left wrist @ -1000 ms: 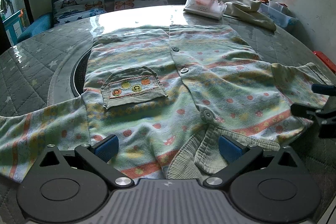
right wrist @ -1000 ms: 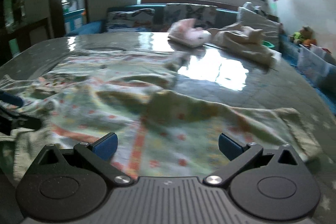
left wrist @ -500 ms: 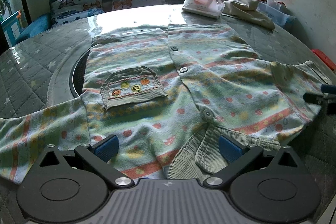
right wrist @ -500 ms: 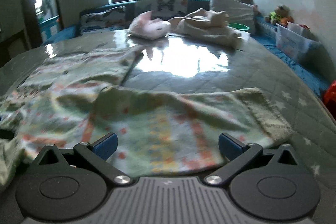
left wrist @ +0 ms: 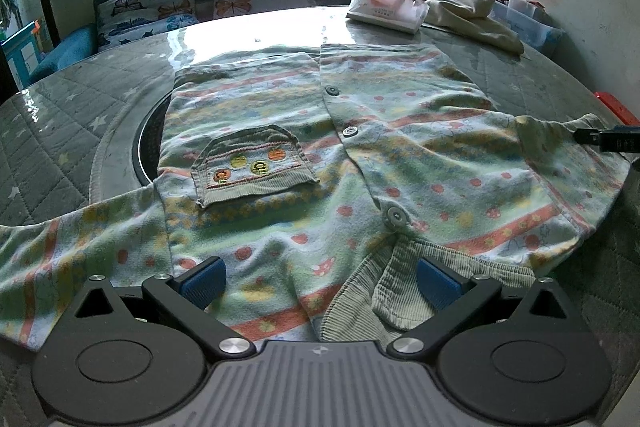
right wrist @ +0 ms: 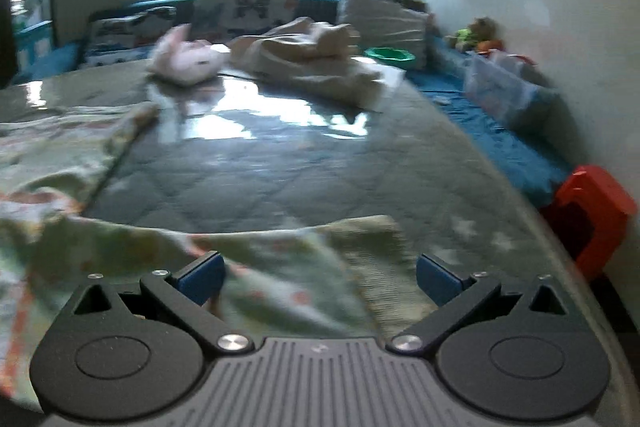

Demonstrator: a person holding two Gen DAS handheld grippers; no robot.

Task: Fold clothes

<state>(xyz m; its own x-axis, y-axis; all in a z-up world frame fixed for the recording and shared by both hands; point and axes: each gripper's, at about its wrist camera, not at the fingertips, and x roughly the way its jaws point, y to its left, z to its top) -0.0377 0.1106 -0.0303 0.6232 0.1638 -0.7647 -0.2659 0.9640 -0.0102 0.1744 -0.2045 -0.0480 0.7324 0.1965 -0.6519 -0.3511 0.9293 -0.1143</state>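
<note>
So the shirt (left wrist: 304, 163) is spread flat, front up, across the middle of the round quilted surface (left wrist: 60, 131). Its long axis runs from the bottom of the left wrist frame up toward the window: the corduroy collar (left wrist: 384, 291) sits at the bottom centre, the hem is at the top, and the row of buttons runs between them. The pocket (left wrist: 250, 169) is left of the buttons. One sleeve trails off to the lower left edge of the frame and the other stretches out to the right.

The left tool (left wrist: 320, 283) sits right at the collar end with its blue pads wide apart, one over the shirt body and one over the collar, clamping nothing.

The right tool (right wrist: 318, 281) is also spread wide open, sitting over the cuff end of the right sleeve (right wrist: 280, 267). That view is blurry. In the left wrist view its tip pokes in at the right edge, right at the sleeve.

There's a lot of bare quilt beyond that sleeve, up to a pink bundle (right wrist: 184, 59) and a beige pile of cloth (right wrist: 312, 59) at the far side. The surface's rim curves down the right of that frame, with a red stool (right wrist: 592, 211) just past it.
</note>
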